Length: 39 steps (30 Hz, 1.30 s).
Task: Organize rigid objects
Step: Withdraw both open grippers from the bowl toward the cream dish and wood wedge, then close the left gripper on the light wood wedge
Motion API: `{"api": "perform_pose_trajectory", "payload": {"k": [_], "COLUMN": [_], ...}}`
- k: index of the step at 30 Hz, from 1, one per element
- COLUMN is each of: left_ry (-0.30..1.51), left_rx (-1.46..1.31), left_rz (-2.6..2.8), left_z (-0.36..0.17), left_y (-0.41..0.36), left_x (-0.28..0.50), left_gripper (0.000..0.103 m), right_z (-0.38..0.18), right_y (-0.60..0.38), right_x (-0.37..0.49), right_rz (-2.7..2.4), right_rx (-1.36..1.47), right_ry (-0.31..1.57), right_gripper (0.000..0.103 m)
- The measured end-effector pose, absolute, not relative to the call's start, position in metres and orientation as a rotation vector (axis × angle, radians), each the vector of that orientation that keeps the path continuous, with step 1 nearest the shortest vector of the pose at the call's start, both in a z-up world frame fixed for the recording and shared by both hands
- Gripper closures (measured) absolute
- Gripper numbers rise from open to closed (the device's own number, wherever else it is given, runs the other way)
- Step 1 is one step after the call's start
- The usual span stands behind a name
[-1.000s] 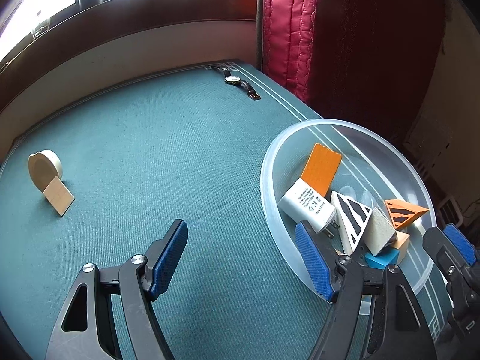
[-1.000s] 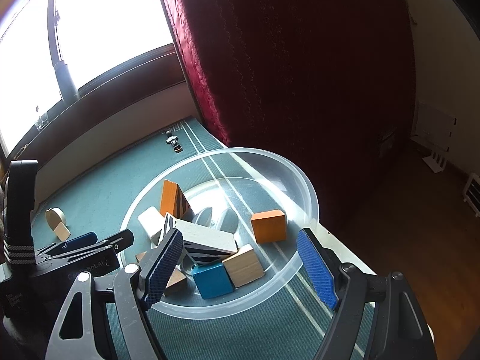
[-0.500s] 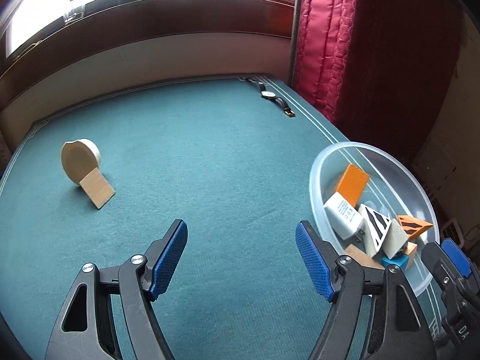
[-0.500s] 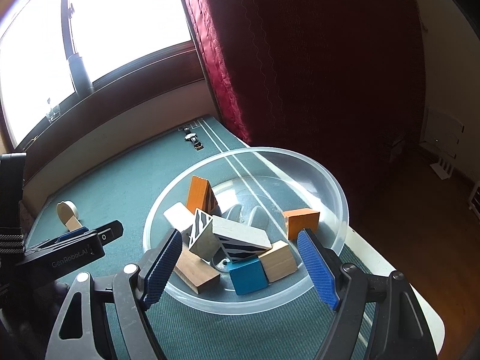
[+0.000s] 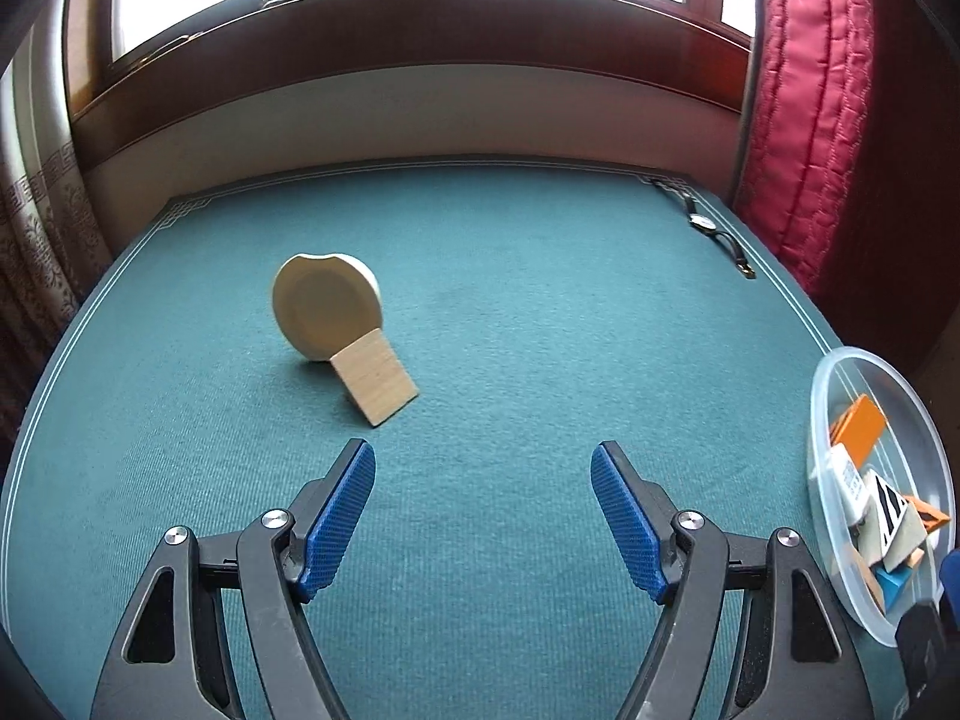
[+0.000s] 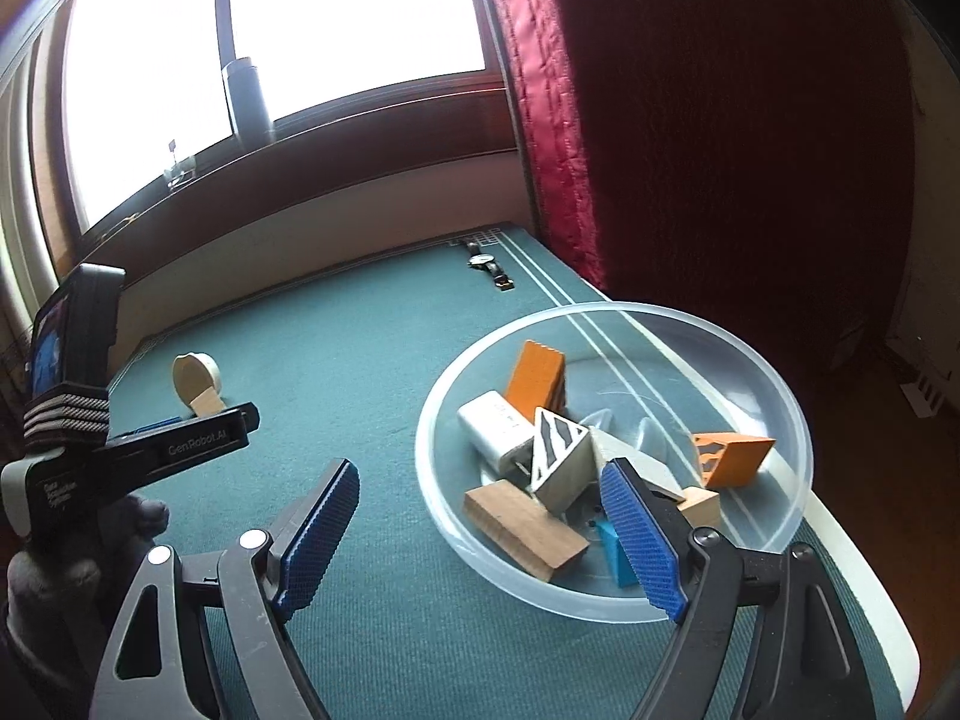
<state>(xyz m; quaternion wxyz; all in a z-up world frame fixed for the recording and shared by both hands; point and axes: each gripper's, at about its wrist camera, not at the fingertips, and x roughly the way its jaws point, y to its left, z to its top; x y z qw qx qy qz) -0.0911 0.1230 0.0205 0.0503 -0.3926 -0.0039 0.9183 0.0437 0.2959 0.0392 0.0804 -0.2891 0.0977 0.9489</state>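
A round pale wooden disc (image 5: 327, 307) stands on edge on the green table cloth, with a flat wooden tile (image 5: 374, 383) leaning against its front. My left gripper (image 5: 483, 483) is open and empty, a short way in front of them. A clear plastic bowl (image 6: 780, 396) holds several blocks, among them orange ones, a white charger (image 6: 495, 427) and a striped wedge (image 6: 558, 450). My right gripper (image 6: 480, 501) is open and empty, its right finger over the bowl's near rim. The disc also shows in the right wrist view (image 6: 195, 376), and the bowl in the left wrist view (image 5: 828, 384).
A wristwatch (image 5: 717, 232) lies at the far right of the table by the red curtain (image 5: 804, 120). A window sill and wall run along the back edge. The table's right edge falls off just past the bowl.
My left gripper has swung left, away from the bowl, and now faces the disc and tile. My right gripper has shifted left, so the bowl sits more to its right.
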Motion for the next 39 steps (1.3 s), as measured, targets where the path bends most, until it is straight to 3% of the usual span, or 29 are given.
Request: {"api": "perform_pose_trajectory", "payload": {"k": [15,30,32,33,35,36,39], "left_ry": [-0.161,-0.126,-0.131,-0.130,-0.119,-0.119,-0.134], "left_rx": [-1.353,-1.416,-1.404,-1.392,-1.372,-1.366,-1.367], "left_rz": [2.902,2.937,2.933,2.936,2.926,2.912,2.898], "left_z": [0.008,-0.011,-0.010,-0.010,-0.008,-0.007,-0.006], "left_y": [0.065,0.080,0.078,0.077,0.076,0.076,0.071], "left_x": [-0.135,-0.172,-0.173,-0.172,-0.171,-0.170,-0.166], "left_gripper": [0.028,0.028,0.031,0.037,0.061,0.066,0.066], "right_z": [0.012,0.005,0.004,0.004,0.003,0.003,0.003], "right_y": [0.243,0.244,0.243,0.243,0.242,0.242,0.240], "right_x": [0.024,0.020,0.019,0.018,0.017,0.017,0.016], "right_rz": [2.990,2.988,2.985,2.984,2.980,2.978,2.973], "right_rx": [-1.060,-1.119,-1.130,-1.135,-1.145,-1.149,-1.158], "right_ry": [0.166,0.221,0.219,0.218,0.216,0.213,0.198], "right_gripper": [0.014,0.014,0.014,0.014,0.014,0.014,0.014]}}
